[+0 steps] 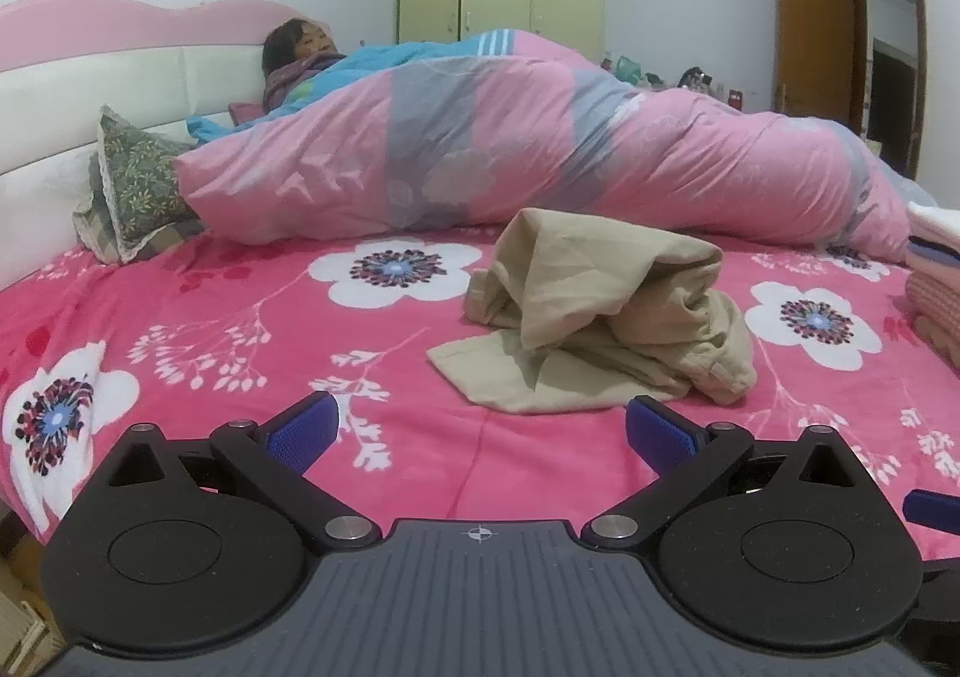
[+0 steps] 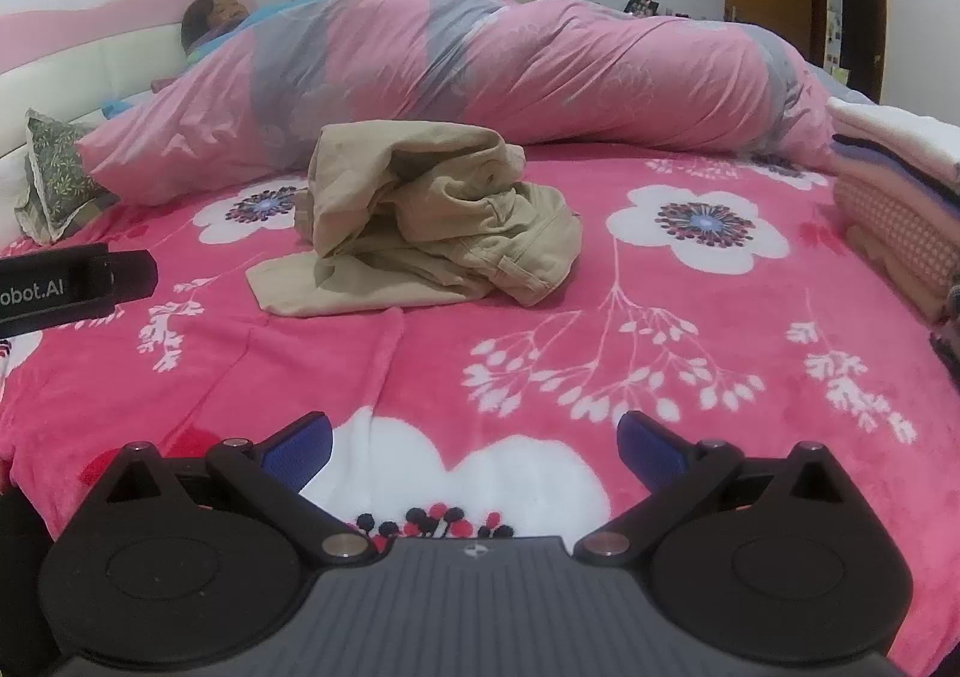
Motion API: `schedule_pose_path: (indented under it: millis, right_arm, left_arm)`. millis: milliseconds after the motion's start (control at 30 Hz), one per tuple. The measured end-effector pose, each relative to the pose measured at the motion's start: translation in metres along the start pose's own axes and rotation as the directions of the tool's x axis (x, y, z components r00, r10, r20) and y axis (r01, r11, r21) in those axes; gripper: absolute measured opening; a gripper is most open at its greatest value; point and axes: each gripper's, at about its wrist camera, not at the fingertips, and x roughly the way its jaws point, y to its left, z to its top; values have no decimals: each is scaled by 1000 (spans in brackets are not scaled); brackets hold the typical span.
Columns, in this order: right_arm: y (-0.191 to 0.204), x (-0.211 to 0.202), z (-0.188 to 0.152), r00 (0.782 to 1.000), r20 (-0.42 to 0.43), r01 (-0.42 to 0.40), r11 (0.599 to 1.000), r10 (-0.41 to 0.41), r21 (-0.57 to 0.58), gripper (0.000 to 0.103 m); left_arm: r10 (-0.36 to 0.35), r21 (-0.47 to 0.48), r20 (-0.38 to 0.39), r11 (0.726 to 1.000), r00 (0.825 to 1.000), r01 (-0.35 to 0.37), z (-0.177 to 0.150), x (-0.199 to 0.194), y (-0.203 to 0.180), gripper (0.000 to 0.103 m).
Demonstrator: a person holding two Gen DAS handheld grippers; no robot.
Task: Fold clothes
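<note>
Both grippers [image 1: 480,431] [image 2: 474,446] spread, empty | beige trousers [image 1: 600,329] crumpled on bedspread [image 1: 240,317]

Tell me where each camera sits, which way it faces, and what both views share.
Left wrist: sits on the left tool, low over the pink floral blanket, facing the crumpled beige garment and the headboard; its blue fingers are spread.
Right wrist: sits on the right tool, facing the same way, garment left of centre; the left tool's body shows at its left edge.
Shared: garment, pink duvet, folded stack, a person lying under the duvet.
</note>
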Motion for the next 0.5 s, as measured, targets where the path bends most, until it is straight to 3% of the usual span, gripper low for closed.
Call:
schedule_pose_path:
  millis: [500]
  right_arm:
    - [12,0,8,999,10,48,999,-48,-15,103]
  left_arm:
    - [-43,20,-34,999,999,44,-10,14,4,103]
